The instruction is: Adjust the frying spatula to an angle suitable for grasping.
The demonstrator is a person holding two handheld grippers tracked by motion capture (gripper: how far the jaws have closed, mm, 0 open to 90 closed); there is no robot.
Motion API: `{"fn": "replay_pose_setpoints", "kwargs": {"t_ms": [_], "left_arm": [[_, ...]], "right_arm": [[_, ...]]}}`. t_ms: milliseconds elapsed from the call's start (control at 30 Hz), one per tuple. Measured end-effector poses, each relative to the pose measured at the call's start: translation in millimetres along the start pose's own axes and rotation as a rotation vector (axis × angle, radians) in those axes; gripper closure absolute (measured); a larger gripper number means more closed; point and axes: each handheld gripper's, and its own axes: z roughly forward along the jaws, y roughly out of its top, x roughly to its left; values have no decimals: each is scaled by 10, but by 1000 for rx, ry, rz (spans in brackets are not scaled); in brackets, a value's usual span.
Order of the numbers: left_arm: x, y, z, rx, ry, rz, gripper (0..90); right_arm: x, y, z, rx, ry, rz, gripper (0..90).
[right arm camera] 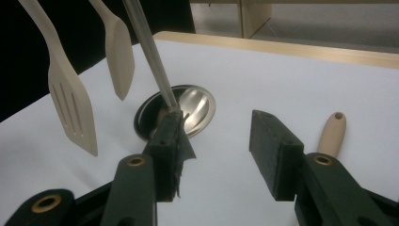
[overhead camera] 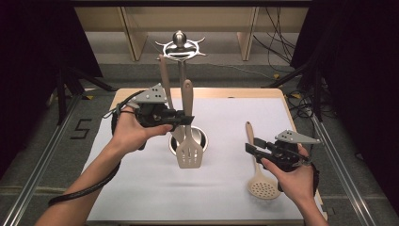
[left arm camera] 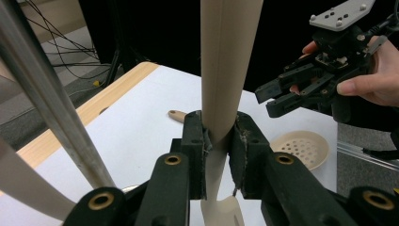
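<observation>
Two hand-held tongs work over a counter [overhead camera: 141, 188] with a white cover, seen first from the high view. Left tongs [overhead camera: 187, 119] clamp the handle of a slotted spatula [overhead camera: 189, 150], which hangs upright with its blade in front of the round steel base [overhead camera: 203, 136] of a utensil stand [overhead camera: 180, 47]; a second beige utensil [overhead camera: 164, 77] hangs from the stand's top ring. Right tongs [overhead camera: 251, 149] hover just above the handle of a skimmer spoon [overhead camera: 263, 186] that lies flat on the counter near its right edge.

Left gripper view: the left tongs [left arm camera: 220, 141] press both pads against the spatula handle [left arm camera: 226, 70], which runs vertically between them. The stand's steel pole [left arm camera: 47, 103] slants at left. Farther off, the right tongs [left arm camera: 277, 96] stand apart above the skimmer's perforated bowl [left arm camera: 301, 148].

Right gripper view: the right tongs [right arm camera: 221, 136] stand wide with nothing between the pads; the skimmer's handle end [right arm camera: 333, 132] lies just outside the right-hand jaw. The slotted spatula [right arm camera: 73, 108] and the second utensil [right arm camera: 120, 56] hang beside the pole [right arm camera: 150, 61] above the base [right arm camera: 197, 108].
</observation>
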Motion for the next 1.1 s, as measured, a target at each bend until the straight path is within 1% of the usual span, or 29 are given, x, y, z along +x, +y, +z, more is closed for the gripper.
{"fn": "replay_pose_setpoints", "kwargs": {"t_ms": [33, 67, 100, 133, 167, 200, 233, 267, 300, 367, 400, 467, 500, 567, 600, 633, 667, 700, 733, 767, 833, 867, 900, 933, 967, 1000, 1033, 1067, 1100], "left_arm": [[32, 10, 0, -8, -5, 25, 764], [31, 14, -8, -10, 0, 7, 763], [50, 24, -14, -12, 4, 18, 764], [64, 30, -16, -16, -1, 19, 764], [77, 36, -21, -19, -2, 20, 763], [87, 42, -24, -21, -2, 14, 764], [108, 52, -30, -21, 0, 28, 764], [116, 61, -35, -22, 3, 28, 763], [123, 72, -46, -18, 10, 26, 764], [143, 100, -57, -23, 13, 31, 763], [153, 115, -59, -27, 9, 34, 763], [160, 143, -68, -24, 17, 28, 764], [159, 154, -73, -23, 25, 16, 764], [199, 176, -70, -26, 22, 45, 763], [181, 173, -71, -23, 28, 10, 764], [180, 172, -69, -22, 27, 1, 763], [202, 174, -61, -27, 22, 18, 763], [200, 172, -60, -25, 23, 9, 764], [224, 179, -58, -23, 23, 35, 763], [226, 178, -55, -23, 24, 31, 763], [227, 177, -49, -19, 23, 11, 764], [233, 177, -48, -18, 27, 8, 764], [233, 177, -48, -18, 27, 8, 763], [239, 174, -48, -14, 35, -11, 763], [196, 160, -42, -16, 31, -90, 763], [209, 160, -42, -14, 33, -92, 763], [219, 157, -40, -17, 34, -97, 763], [228, 155, -33, -21, 29, -99, 763], [233, 155, -32, -17, 33, -101, 763]], "right_arm": [[4, 0, -1, 2, -4, 1, 560], [-1, -1, -1, 6, -12, -12, 560], [15, -6, 14, 2, 0, 6, 559], [46, -13, 22, 7, 8, 41, 559], [49, -11, 16, 20, 4, 35, 558], [22, -18, 43, 2, 9, -10, 558], [31, -11, 41, 7, 12, -1, 558], [24, -13, 50, 4, 4, -13, 557], [25, -11, 52, 3, 5, -11, 557], [36, -7, 46, 7, 12, 12, 556], [27, -2, 43, 7, 6, 2, 556], [21, -1, 45, 1, -1, -6, 555], [13, -4, 49, -13, 0, -21, 555], [21, -1, 43, -9, 4, -9, 554], [29, 3, 35, -2, 5, 2, 554], [26, 1, 36, -6, 4, -4, 553], [30, 2, 32, -1, 2, 2, 553], [26, 0, 36, -2, 1, -3, 552], [27, 1, 37, -5, 4, 1, 552], [26, 1, 36, -5, -8, -3, 552], [25, 4, 37, 1, 6, 3, 551], [57, 1, 26, 15, 1, 45, 551], [44, -4, 46, -14, -9, 24, 551], [53, -5, 44, -11, -5, 38, 551], [49, -4, 43, -10, -3, 35, 551], [24, 5, 33, 3, 4, 6, 551], [23, 6, 31, 3, 3, 8, 551], [9, 0, 40, -7, -1, -12, 551], [14, 0, 40, -4, 6, -2, 551]]}}
